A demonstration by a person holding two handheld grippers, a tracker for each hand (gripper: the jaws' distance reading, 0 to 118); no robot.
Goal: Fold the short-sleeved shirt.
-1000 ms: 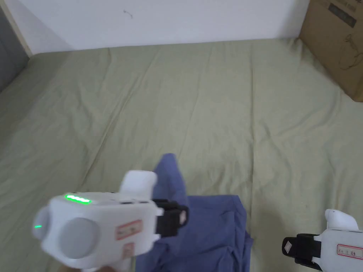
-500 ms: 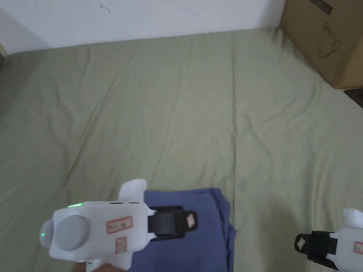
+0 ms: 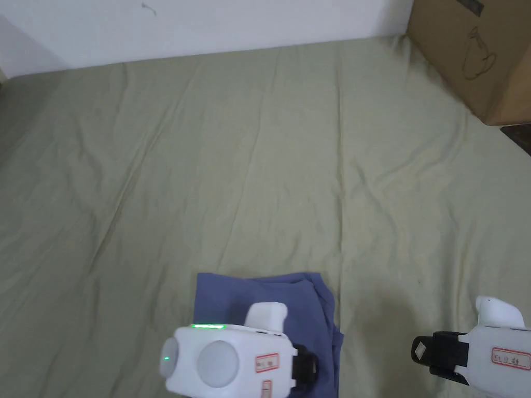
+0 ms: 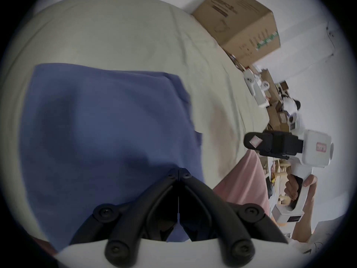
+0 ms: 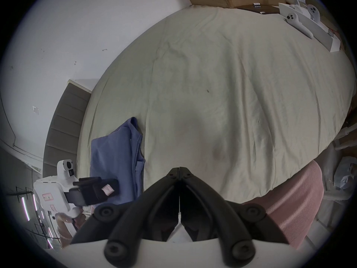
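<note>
A bed (image 3: 269, 155) covered by a pale green sheet is seen. The folded blue shirt (image 3: 249, 300) lies flat beneath the left claw (image 4: 178, 170), whose jaws are pressed together on nothing. The right claw (image 5: 179, 169), likewise closed and empty, is held well aside over bare sheet. Beyond it, a cardboard box (image 3: 477, 57) is cut off by the frame.
</note>
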